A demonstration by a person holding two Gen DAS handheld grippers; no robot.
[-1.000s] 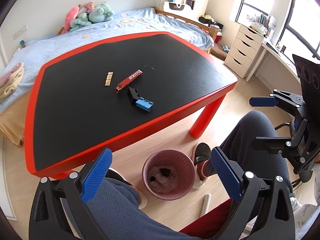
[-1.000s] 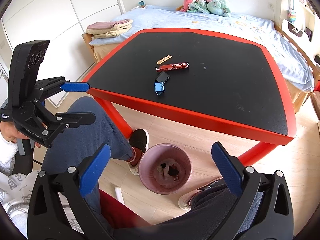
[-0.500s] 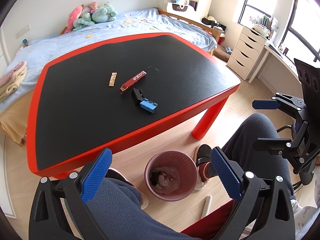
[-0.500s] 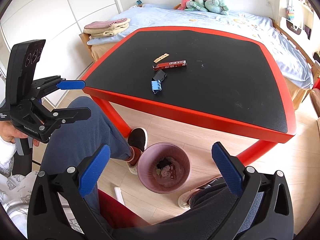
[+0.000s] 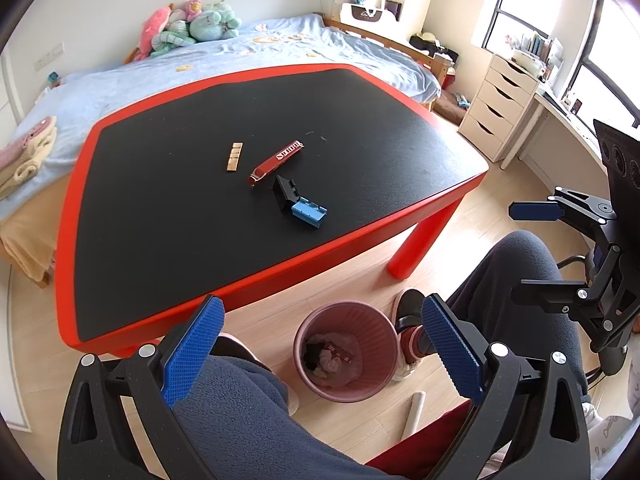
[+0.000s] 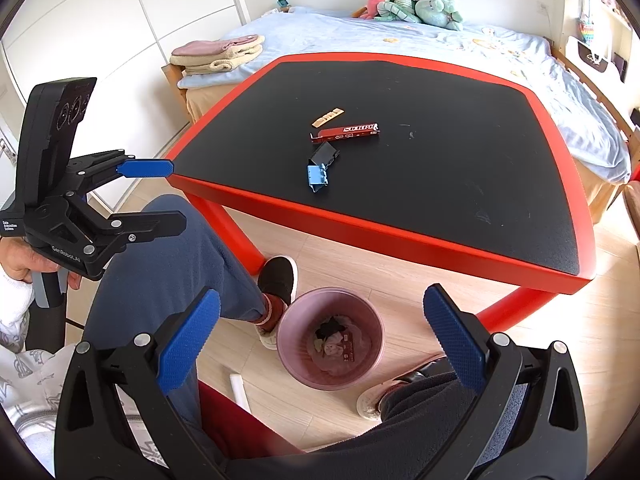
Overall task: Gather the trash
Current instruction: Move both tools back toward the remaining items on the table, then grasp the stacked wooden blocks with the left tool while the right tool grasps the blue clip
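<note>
- The left gripper [image 5: 320,352] hangs low over the person's lap, its jaws spread wide and gripping nothing; its blue pads [image 5: 192,354] frame the floor in front of the counter.
- The right gripper [image 6: 320,346] is held at a like height, its jaws likewise spread wide with nothing between them.
- Each gripper also shows in the other's view, at that view's outer edge, with jaws parted.
- The counter [image 5: 120,216] is a black top with a red rim, standing beside a bed [image 5: 120,80].
- Three bits of trash lie close together around the middle of the counter, toward its near edge: a red wrapper [image 5: 276,162], a small tan strip [image 5: 234,156] just beside it on the side away from the near edge, and a black-and-blue box [image 5: 300,202] nearest the near edge, its black end almost at the wrapper.
- A pink waste bin [image 5: 346,350] stands on the wooden floor below the counter's near edge, between the person's feet, with crumpled scraps already inside.
- A white tube [image 5: 412,414] lies on the floor near the bin.
</note>
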